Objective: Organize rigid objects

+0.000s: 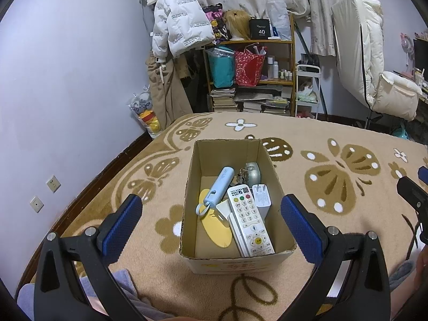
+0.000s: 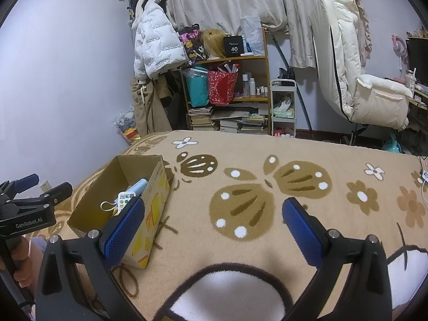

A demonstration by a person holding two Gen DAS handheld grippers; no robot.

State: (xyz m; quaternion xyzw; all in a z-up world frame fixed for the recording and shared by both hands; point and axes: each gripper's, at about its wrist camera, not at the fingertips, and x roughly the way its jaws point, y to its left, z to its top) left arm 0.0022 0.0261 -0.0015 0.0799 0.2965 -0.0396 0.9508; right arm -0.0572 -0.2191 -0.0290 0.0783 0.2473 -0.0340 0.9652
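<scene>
An open cardboard box stands on the patterned bedspread, and the right wrist view shows the cardboard box at left. Inside lie a white remote control, a light blue power bank, a yellow oval piece, a white charger, a silver object and keys. My left gripper is open, its blue pads either side of the box's near end, nothing held. My right gripper is open over bare bedspread to the right of the box, empty.
The bedspread stretches wide to the right of the box. A wall runs along the left. Beyond the bed stand a cluttered shelf, hanging coats and a padded chair. A hand holds the left gripper's handle.
</scene>
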